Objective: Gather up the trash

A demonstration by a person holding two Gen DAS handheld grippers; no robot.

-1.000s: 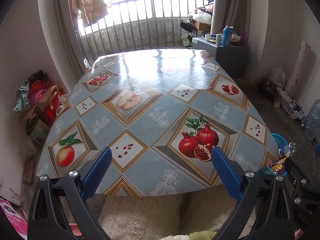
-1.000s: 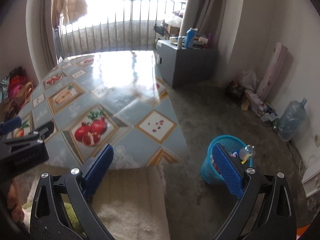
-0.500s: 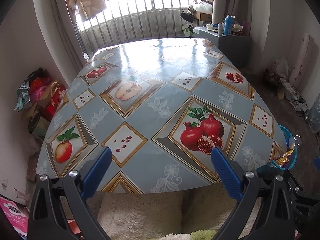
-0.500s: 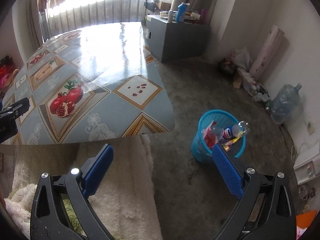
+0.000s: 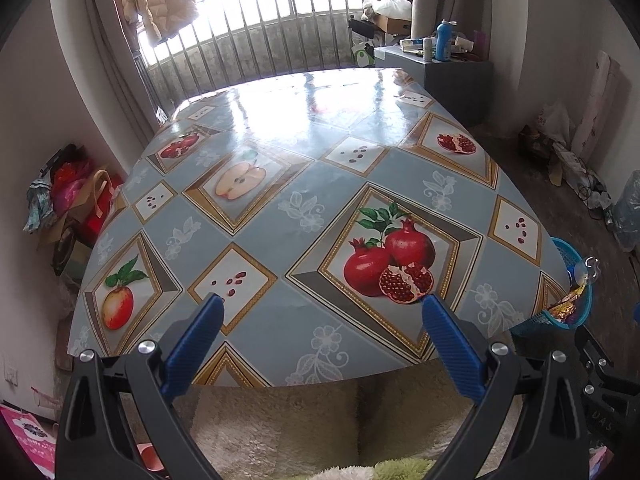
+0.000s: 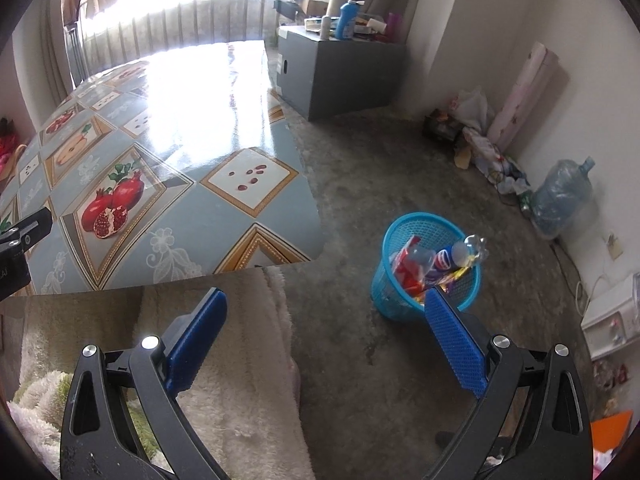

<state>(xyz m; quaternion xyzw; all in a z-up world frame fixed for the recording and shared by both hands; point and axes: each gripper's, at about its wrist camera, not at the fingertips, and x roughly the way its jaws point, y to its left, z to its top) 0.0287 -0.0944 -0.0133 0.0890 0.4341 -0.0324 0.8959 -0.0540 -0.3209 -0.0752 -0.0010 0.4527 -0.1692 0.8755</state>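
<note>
1. The bench (image 5: 280,184), covered in a fruit-print cloth, carries no loose items.
2. The left tongs (image 5: 320,320) hover above the bench's near edge, blue pads spread wide apart, gripping nothing.
3. The right tongs (image 6: 326,318) hang off the bench's right corner, also wide apart and empty, angled toward the floor.
4. A blue bin (image 6: 428,264) stands on the concrete floor right of the bench, well clear of it.
5. Trash (image 6: 432,262), wrappers and a bottle, fills the bin.
6. Judging by the bare bench, collecting appears finished.
</note>
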